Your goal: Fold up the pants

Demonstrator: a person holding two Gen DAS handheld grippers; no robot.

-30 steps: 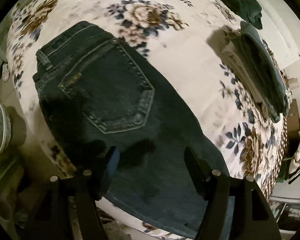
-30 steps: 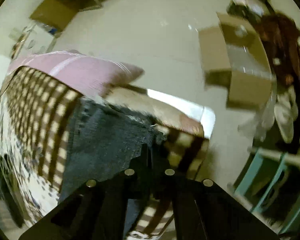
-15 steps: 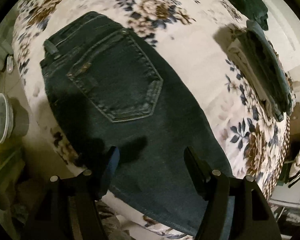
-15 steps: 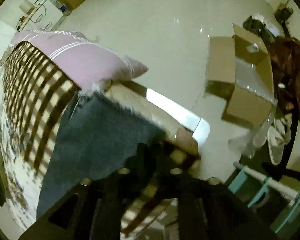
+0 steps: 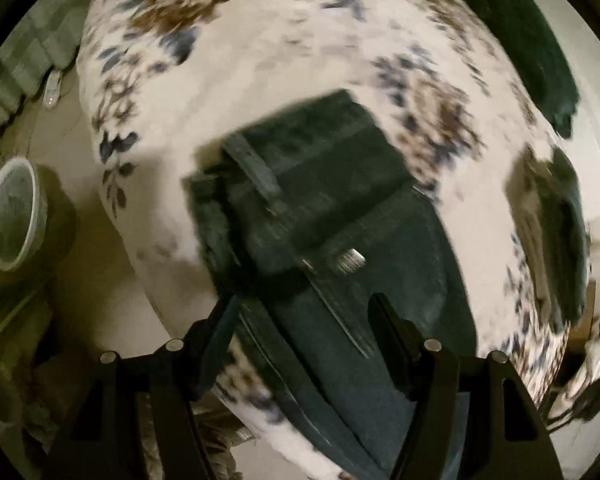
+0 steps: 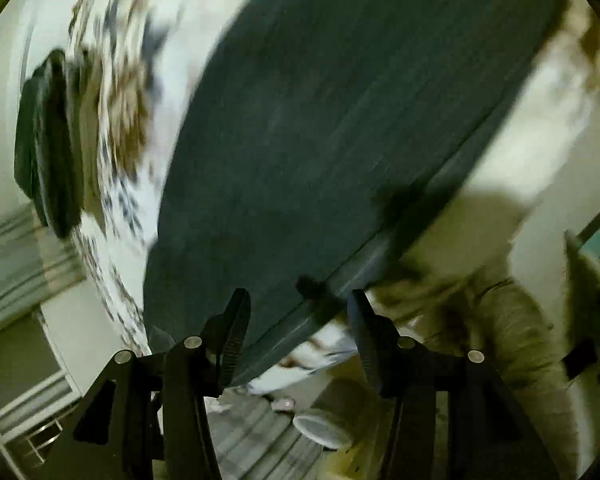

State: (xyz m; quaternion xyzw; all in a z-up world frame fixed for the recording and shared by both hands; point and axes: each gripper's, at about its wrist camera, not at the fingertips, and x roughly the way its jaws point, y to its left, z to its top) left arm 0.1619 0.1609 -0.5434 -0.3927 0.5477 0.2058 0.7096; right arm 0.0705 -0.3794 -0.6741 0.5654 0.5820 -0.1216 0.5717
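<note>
Dark blue jeans (image 5: 332, 216) lie on a floral bedspread (image 5: 228, 72), waistband and belt loop toward the upper left in the left wrist view. My left gripper (image 5: 300, 320) hovers open just over the jeans below the waistband, nothing between its fingers. In the blurred right wrist view a long stretch of the jeans leg (image 6: 340, 120) runs diagonally, its seamed edge near the bed's side. My right gripper (image 6: 296, 320) stands over that edge, jaws opening, pads apart from the cloth.
A stack of folded dark garments (image 5: 564, 224) sits at the right of the bed, another dark garment (image 5: 528, 44) at the far corner. A white bucket (image 5: 12, 216) stands on the floor left of the bed. A person's beige trouser leg (image 6: 512, 320) is beside the bed.
My right gripper let go of the hem, opened, and swung from the bed's end to the jeans leg's edge. My left gripper shifted toward the waistband, so the pocket area slid under it.
</note>
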